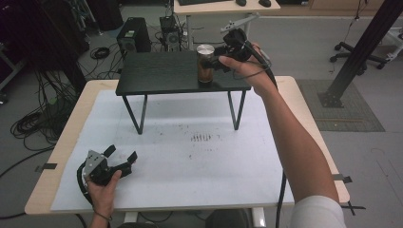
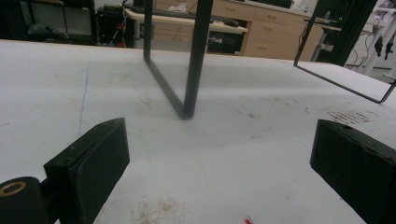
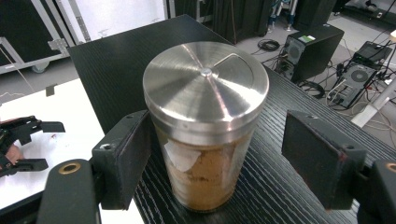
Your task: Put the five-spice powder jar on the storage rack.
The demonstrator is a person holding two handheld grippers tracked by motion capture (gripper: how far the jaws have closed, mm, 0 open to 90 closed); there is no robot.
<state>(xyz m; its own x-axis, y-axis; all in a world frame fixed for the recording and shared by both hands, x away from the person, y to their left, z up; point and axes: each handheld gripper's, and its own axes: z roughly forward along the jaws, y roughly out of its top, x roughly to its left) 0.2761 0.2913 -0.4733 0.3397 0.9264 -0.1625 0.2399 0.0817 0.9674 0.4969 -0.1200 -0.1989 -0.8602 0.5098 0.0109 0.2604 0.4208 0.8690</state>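
A glass jar (image 1: 205,64) with a brushed metal lid, holding brown powder, stands upright near the right end of a small black raised table (image 1: 161,73). My right gripper (image 1: 215,61) is open with its jaws on either side of the jar (image 3: 205,121). One jaw lies close against the glass, and a clear gap separates the other from it. My left gripper (image 1: 121,154) rests open on the white mat (image 1: 190,156) at the front left, with nothing between its jaws (image 2: 219,154).
The black table (image 3: 107,60) stands on thin metal legs (image 2: 194,60) over the mat. Brown specks (image 1: 202,137) mark the mat's middle. Beyond the tabletop are a computer tower (image 1: 133,35), floor cables (image 1: 33,123) and a black post (image 1: 361,47) at the right.
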